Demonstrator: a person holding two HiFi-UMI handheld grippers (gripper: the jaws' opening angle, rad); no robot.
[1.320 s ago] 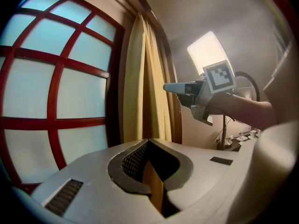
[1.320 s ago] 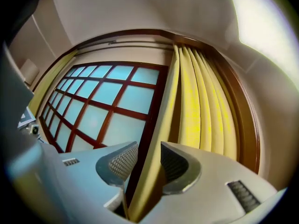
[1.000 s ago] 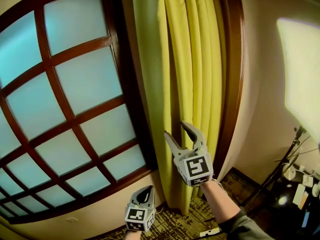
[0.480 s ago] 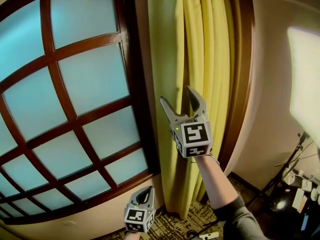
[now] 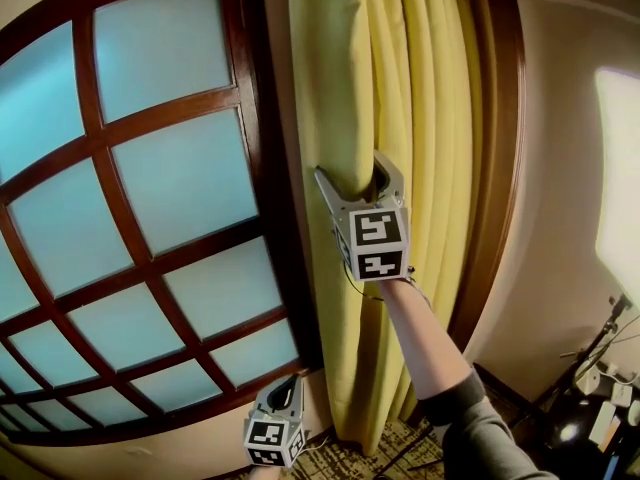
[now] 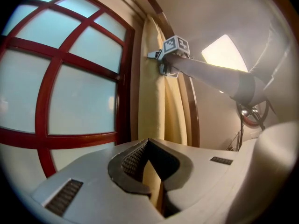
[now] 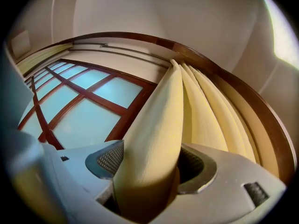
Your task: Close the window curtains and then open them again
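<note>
Curtain (image 5: 420, 88) cloth, yellow, hangs bunched in folds at the right edge of the window (image 5: 150, 168), against its dark wooden frame (image 5: 270, 118). The right gripper (image 5: 352, 168) is up at the cloth. Its fingers have just been opening and stand spread wide, with the outermost fold (image 7: 154, 139) (the one nearest the glass) between them and filling the gap, not clamped. The left gripper (image 5: 289, 380) sits low by the window's lower right corner, near the foot of the cloth, its fingers closed together and empty.
</note>
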